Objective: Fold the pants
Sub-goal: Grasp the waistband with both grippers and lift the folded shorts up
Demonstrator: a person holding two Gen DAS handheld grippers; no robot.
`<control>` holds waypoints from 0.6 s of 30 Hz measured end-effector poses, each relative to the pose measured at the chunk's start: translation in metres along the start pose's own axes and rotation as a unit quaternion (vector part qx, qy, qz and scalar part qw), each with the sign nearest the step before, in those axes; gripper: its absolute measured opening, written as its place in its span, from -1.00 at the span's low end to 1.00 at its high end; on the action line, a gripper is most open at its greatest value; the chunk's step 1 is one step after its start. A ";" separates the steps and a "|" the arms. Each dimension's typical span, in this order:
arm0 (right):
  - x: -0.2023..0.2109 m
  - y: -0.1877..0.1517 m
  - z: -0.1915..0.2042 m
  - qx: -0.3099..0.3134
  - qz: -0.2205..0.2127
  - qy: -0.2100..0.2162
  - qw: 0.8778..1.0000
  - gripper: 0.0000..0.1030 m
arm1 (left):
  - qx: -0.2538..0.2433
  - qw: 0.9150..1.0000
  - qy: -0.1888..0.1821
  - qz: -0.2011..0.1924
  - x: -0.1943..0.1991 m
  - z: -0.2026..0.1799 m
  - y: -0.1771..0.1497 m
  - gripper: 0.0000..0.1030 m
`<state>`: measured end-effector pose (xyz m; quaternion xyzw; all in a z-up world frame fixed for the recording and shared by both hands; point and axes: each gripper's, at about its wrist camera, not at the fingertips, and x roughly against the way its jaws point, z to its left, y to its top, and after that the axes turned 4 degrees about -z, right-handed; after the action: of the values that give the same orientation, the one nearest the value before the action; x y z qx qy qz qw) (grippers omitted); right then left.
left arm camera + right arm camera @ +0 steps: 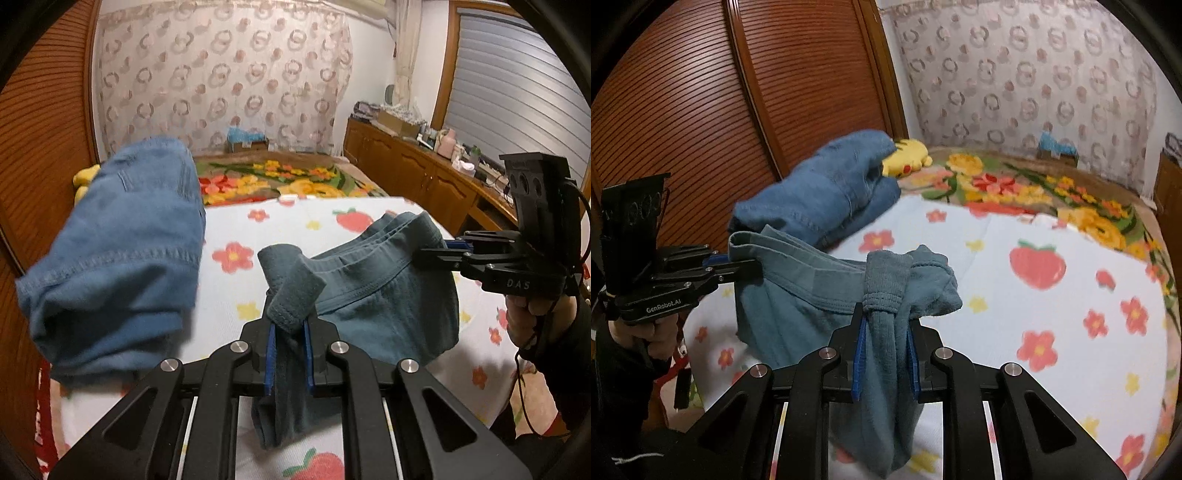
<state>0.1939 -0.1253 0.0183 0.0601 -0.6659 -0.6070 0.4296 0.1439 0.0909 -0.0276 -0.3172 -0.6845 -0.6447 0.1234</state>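
A teal pair of pants (384, 295) hangs stretched between both grippers above the bed. My left gripper (290, 325) is shut on a bunched end of its waistband, with fabric drooping below the blue pads. My right gripper (430, 254) clamps the other end at the right, held by a hand. In the right wrist view the right gripper (886, 321) is shut on a gathered wad of the teal pants (798, 295), and the left gripper (755, 267) pinches the waistband corner at the left.
A folded pile of blue jeans (122, 243) lies at the bed's left, beside a yellow plush toy (908, 157). The white strawberry-print sheet (1034, 295) covers the bed, with a floral blanket (280, 181) behind. Wooden wardrobe doors (701, 110) stand left, a cluttered sideboard (413, 173) right.
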 end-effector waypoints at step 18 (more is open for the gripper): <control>-0.002 0.081 0.031 0.105 -0.050 0.005 0.993 -0.64 | 0.007 0.995 0.065 -0.073 0.033 0.039 0.065 -0.74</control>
<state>0.2111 -0.0800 0.0905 0.1407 -0.7197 -0.5542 0.3938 0.1665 0.1350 0.0379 -0.2224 -0.7011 -0.6663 0.1225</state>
